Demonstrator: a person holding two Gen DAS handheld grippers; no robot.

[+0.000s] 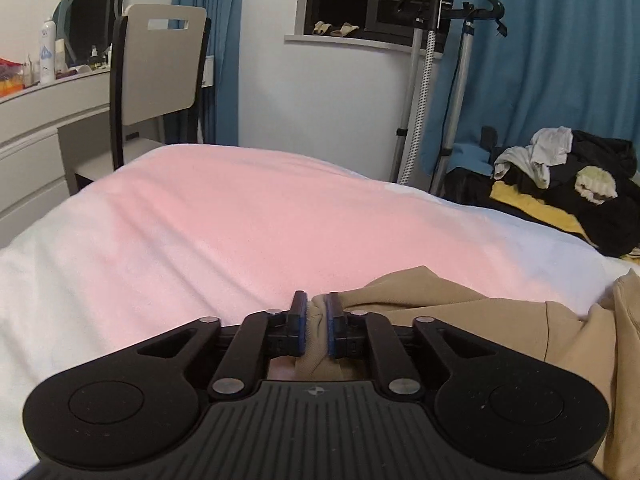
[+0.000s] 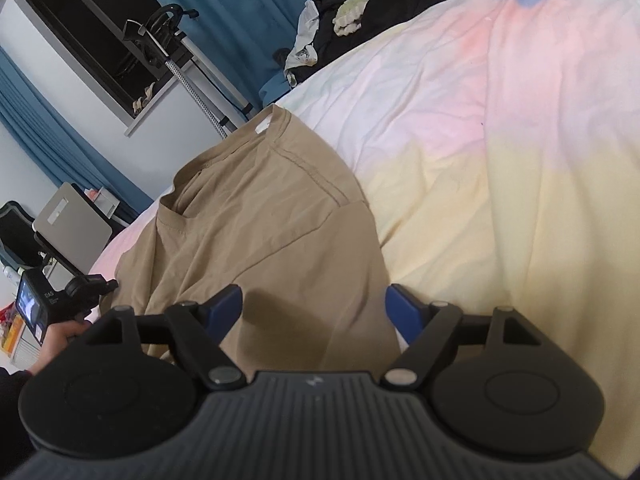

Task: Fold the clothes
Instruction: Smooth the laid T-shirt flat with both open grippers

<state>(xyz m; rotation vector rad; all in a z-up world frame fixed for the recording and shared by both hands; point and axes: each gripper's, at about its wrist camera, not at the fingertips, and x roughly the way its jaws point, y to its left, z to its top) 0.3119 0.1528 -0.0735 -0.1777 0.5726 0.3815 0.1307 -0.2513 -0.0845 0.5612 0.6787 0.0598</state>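
Note:
A tan T-shirt [image 2: 260,220] lies on the pastel bedspread [image 2: 500,140], collar toward the far bed edge. In the left wrist view the shirt [image 1: 460,320] spreads to the right. My left gripper [image 1: 316,320] is shut on a bunched fold of the shirt's left edge, low over the bed. It shows from the side in the right wrist view [image 2: 88,288], held by a hand. My right gripper [image 2: 314,308] is open, jaws wide apart, just above the shirt's near hem, empty.
A pile of dark, white and yellow clothes [image 1: 568,184] lies at the far right of the bed. A chair [image 1: 160,76] and white dresser [image 1: 36,136] stand past the left edge. A garment steamer stand [image 1: 436,80] and blue curtains stand by the window.

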